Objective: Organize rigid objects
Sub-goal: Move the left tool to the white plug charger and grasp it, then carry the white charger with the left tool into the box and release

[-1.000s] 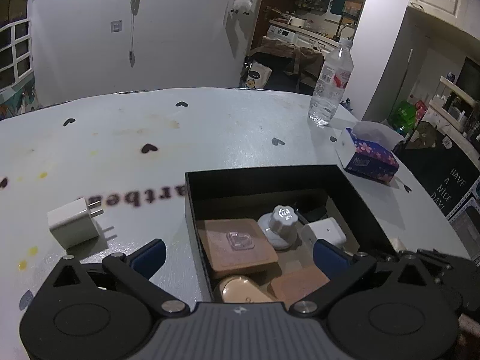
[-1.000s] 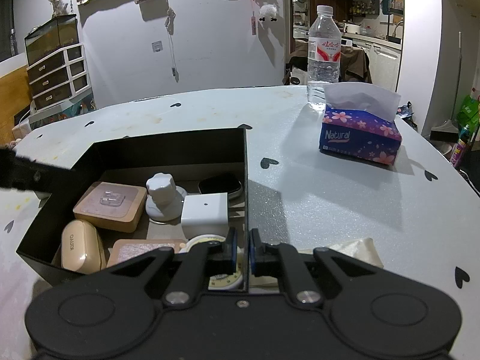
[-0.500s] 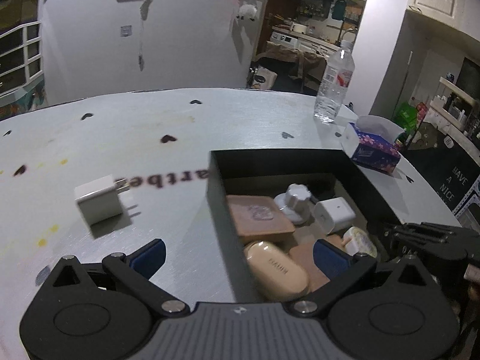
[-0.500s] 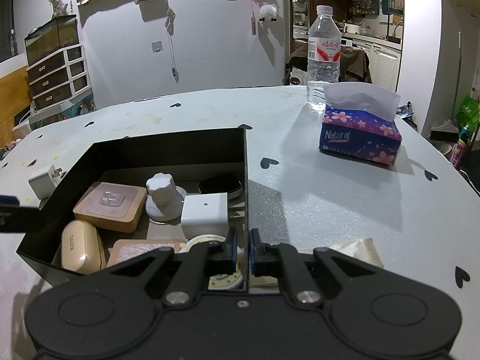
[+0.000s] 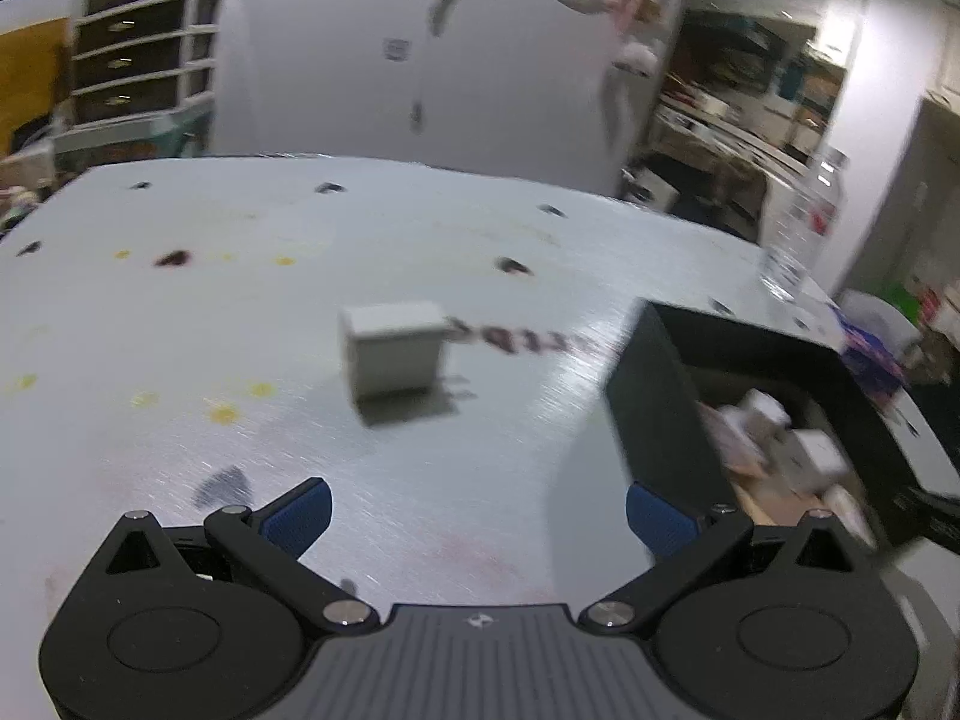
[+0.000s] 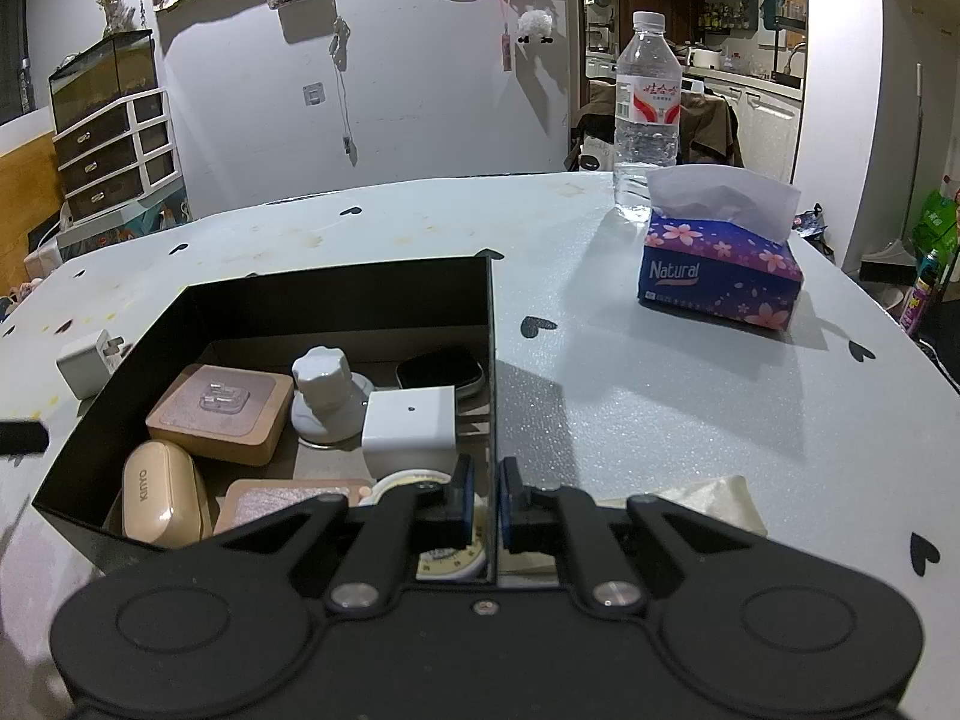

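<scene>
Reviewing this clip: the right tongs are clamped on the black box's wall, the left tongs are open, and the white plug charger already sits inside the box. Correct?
Not quite. The white plug charger is not inside the black box; it lies on the table outside the box's left wall, as both wrist views show. The rest holds: the right tongs are clamped on the box's wall, and the left tongs are open.

The box [image 6: 336, 294] is black. The charger [image 5: 393, 354] is white. The table [image 6: 660, 420] is pale grey with black hearts. The tissue pack [image 6: 720, 276] is blue-purple with pink blossoms.
</scene>
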A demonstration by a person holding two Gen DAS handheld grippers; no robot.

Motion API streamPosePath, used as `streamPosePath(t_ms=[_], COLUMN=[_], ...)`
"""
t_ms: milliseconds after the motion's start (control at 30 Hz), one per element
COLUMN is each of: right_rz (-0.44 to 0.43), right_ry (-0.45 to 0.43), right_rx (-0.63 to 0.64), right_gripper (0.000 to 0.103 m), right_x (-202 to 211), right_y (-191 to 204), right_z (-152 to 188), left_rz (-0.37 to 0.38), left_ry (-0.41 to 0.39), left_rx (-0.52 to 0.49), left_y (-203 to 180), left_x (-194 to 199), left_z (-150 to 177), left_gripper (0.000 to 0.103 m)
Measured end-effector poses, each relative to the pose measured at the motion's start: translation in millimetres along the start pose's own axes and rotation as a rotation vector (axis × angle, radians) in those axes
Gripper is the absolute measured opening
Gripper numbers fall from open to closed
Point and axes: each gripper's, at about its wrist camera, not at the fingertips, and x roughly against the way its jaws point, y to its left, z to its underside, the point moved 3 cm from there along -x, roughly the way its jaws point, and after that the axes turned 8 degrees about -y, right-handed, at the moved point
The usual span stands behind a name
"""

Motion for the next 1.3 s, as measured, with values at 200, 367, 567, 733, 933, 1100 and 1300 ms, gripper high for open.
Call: streamPosePath(t_ms=[200, 367, 567, 733, 933, 1100, 1300], right_rz=[0.003, 0.004, 0.003, 0.003, 0.003, 0.002, -0.002], right_ry=[0.0, 0.001, 0.001, 0.0, 0.001, 0.001, 0.0], right_rx=[0.002, 0.002, 0.001, 0.0, 0.0, 0.001, -0.003], right_gripper=[0.009, 0.009, 0.009, 0.009, 0.009, 0.009, 0.009], right_x=[0, 0, 0, 0, 0, 0, -1], right_y=[0, 1, 1, 1, 1, 1, 0], right_z=[0, -1, -1, -1, -1, -1, 0], left_rz=[-0.078, -0.122, -0.147, -0.123, -0.107, -0.081, -0.024], left_ry=[-0.062, -0.096, -0.093, -0.091, -0.086, -0.073, -0.085], left_rx=[0.101, 0.145, 0.167, 0.189, 0.14, 0.122, 0.054], left_y=[22, 26, 28, 32, 29, 28, 22], left_x=[-23, -50, -71, -75, -68, -56, -22], left_z=[-16, -33, -42, -42, -41, -38, -31], left_gripper=[0.102, 0.101, 0.088, 0.066, 0.056, 0.056, 0.055])
